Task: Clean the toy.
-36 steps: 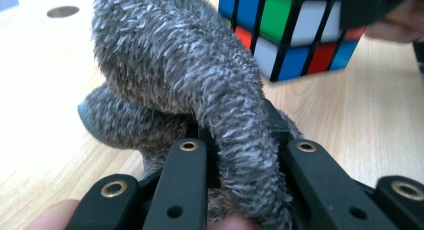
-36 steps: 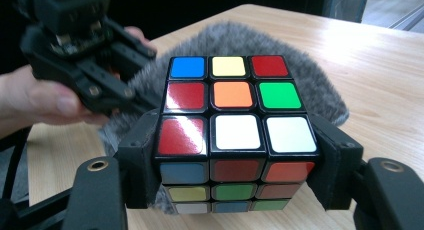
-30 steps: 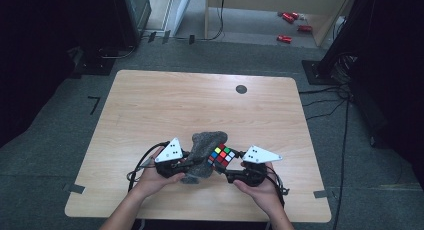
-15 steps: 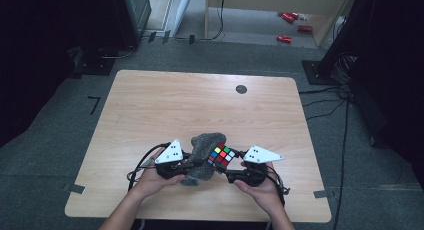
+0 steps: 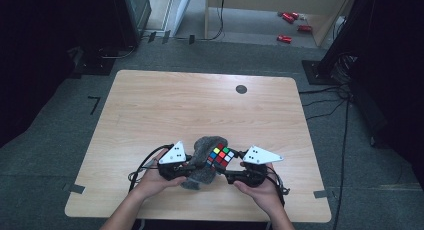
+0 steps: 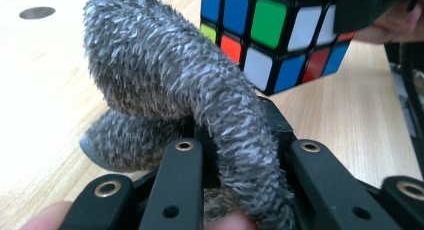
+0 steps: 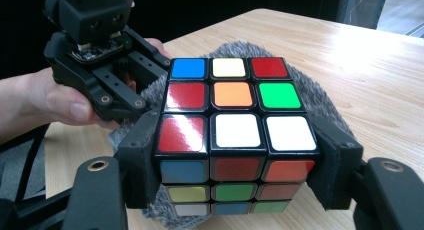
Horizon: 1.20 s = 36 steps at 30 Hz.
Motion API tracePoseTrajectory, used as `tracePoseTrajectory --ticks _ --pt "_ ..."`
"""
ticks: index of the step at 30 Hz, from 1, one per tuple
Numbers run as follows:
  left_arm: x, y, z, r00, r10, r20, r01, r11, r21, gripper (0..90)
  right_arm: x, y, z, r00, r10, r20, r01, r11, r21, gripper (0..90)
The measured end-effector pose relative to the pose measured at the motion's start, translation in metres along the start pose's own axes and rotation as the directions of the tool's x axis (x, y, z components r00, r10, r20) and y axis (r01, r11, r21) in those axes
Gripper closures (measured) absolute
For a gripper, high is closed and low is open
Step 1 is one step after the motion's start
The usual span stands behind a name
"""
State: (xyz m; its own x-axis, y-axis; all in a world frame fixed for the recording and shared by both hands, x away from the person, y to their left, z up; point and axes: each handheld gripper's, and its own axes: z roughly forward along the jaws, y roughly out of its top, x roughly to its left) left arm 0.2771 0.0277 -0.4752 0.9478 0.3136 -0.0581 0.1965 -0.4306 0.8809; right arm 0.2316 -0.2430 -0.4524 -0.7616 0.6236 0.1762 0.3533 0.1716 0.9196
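Clamping grey fuzzy cloth [image 6: 200, 90], left tongs [image 6: 240, 155] closed on fold. Right tongs [image 7: 235, 165] grip puzzle cube [image 7: 232, 125] by sides, above cloth at table [image 5: 200, 105] near edge.

A lab or recording room: a bare wooden table [image 5: 200, 110] stands alone on grey carpet [image 5: 60, 140], tape marks [image 5: 93, 104] on the floor, cables [image 5: 330, 97] trailing to dark equipment stands [image 5: 345, 45] around it.
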Motion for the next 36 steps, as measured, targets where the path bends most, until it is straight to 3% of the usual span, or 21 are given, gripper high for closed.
tracePoseTrajectory --ticks 5,10,14,18,23,26,29,32,36 --pt "0.003 0.001 -0.002 0.9997 -0.026 0.001 0.026 0.9995 -0.018 76.8 -0.001 0.001 -0.001 0.9999 0.012 -0.007 -0.012 0.9998 -0.017 34.3" --pt "-0.003 -0.004 0.01 0.9999 0.011 -0.004 -0.011 0.9977 0.067 76.7 0.004 0.003 0.001 0.9998 0.003 -0.018 -0.004 0.9998 -0.017 34.3" --pt "-0.008 -0.002 0.013 0.9993 0.035 0.015 -0.036 0.9966 0.074 76.1 0.006 0.002 0.004 0.9997 -0.002 -0.023 0.002 1.0 -0.008 34.2" --pt "-0.003 -0.001 0.007 0.9998 0.018 -0.006 -0.018 0.9988 0.046 76.0 0.002 0.0 0.003 0.9997 0.014 -0.019 -0.014 0.9998 -0.011 34.3" --pt "0.004 -0.001 0.002 0.9972 -0.021 -0.072 0.023 0.9994 0.026 76.0 0.0 0.0 0.002 0.9996 0.015 -0.024 -0.016 0.9998 -0.01 34.2" --pt "0.004 0.001 -0.002 0.9961 -0.019 -0.086 0.019 0.9998 -0.011 76.1 0.0 -0.001 0.003 0.9997 0.011 -0.024 -0.011 0.9999 0.001 34.3" --pt "0.002 0.004 -0.006 0.997 -0.015 -0.076 0.011 0.9981 -0.061 76.2 0.0 -0.002 0.005 0.9998 0.006 -0.018 -0.005 0.9999 0.013 34.3" --pt "-0.001 0.005 -0.01 0.9986 0.019 -0.049 -0.023 0.9957 -0.09 76.3 -0.001 -0.003 0.006 0.9997 0.006 -0.022 -0.005 0.9998 0.018 34.3" --pt "-0.003 0.006 -0.014 0.9992 0.036 0.018 -0.034 0.9907 -0.132 76.1 -0.002 -0.004 0.004 0.9998 -0.002 -0.022 0.003 0.9996 0.029 34.2"
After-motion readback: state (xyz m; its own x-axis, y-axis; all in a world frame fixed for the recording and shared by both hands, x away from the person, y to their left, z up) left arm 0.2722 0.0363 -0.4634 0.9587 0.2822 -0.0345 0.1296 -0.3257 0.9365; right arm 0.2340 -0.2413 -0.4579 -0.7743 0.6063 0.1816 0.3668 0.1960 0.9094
